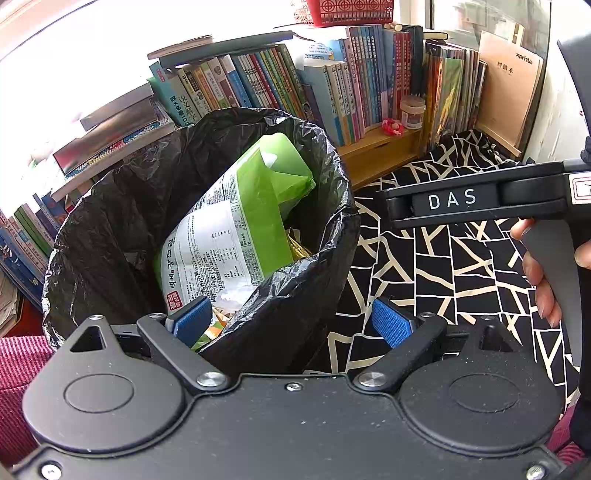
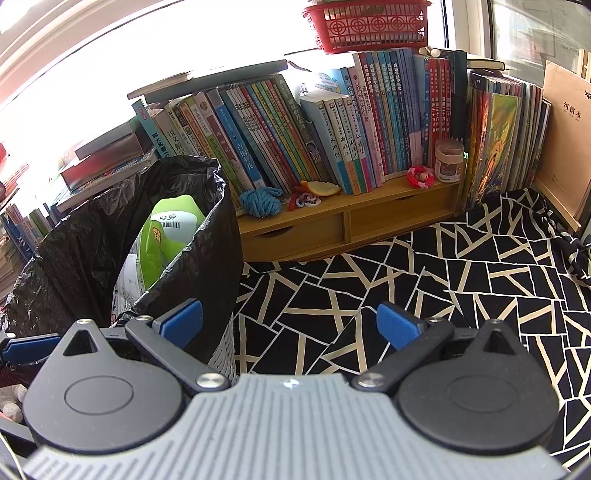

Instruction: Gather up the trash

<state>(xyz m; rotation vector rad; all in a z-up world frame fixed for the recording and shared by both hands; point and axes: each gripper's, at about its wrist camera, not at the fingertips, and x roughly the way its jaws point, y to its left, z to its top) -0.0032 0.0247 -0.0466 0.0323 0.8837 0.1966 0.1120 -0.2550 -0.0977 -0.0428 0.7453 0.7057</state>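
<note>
Filling the left half of the left wrist view, the black bin bag (image 1: 207,236) is light, soft and slippery; its crinkled rim looks the best hold. The green wrapper (image 1: 236,221) probably crushes easily. Both the left claw (image 1: 291,325) and right claw (image 2: 290,325) gape empty.

A lined trash bin (image 2: 155,258) stands at nine o'clock on the patterned cloth (image 2: 424,280), with a large printed package (image 1: 229,236) leaning upright inside it above smaller scraps. Behind the bin and cloth, at twelve o'clock, a row of books (image 2: 332,129) stands on a low wooden shelf (image 2: 347,221), with a plastic basket (image 2: 369,26) on top of the books. On the shelf's ledge before the books lie a ball of yarn (image 2: 260,201) at eleven o'clock and a small jar (image 2: 448,160) at one o'clock.
</note>
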